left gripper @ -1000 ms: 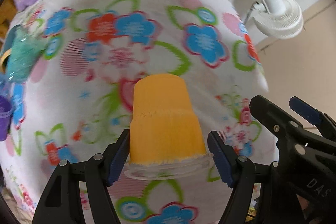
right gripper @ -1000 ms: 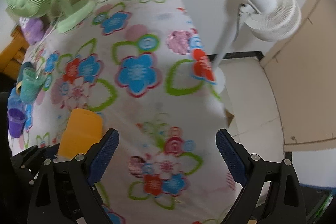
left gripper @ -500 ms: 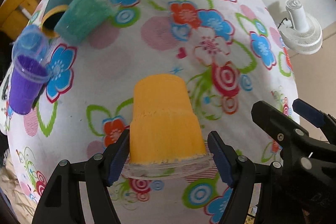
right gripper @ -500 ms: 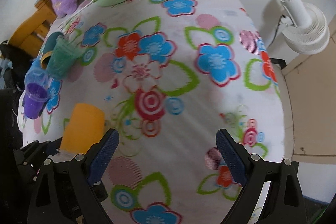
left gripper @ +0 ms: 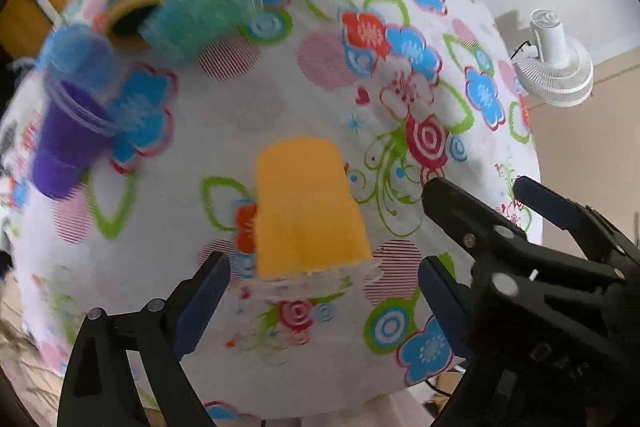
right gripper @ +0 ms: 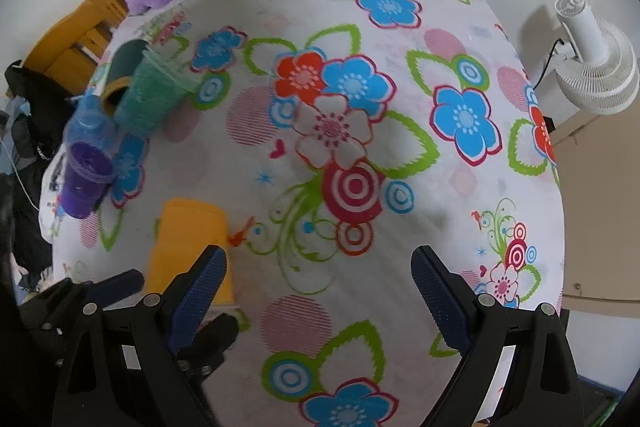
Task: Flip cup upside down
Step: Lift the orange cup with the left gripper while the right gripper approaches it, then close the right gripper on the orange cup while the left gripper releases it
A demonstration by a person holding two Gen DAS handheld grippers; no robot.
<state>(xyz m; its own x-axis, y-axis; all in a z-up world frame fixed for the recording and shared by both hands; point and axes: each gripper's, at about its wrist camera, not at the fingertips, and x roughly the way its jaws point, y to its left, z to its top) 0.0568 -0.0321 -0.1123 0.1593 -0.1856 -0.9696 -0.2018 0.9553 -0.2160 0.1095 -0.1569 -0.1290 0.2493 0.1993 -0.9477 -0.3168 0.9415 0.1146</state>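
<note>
cup [left gripper: 306, 211]: on desk [left gripper: 280, 99], base up, rim down, axis upright | left gripper [left gripper: 322, 287]: jaws wide, straddling rim, not touching, nearer | right gripper [right gripper: 318, 279]: jaws wide, empty, cup to its left

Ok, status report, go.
Left tongs open, straddling orange cup, not gripping. Cup upside down on the cloth, clear rim at bottom. Right tongs open, empty, beside it. Other cups far left, nothing blocking.
</note>
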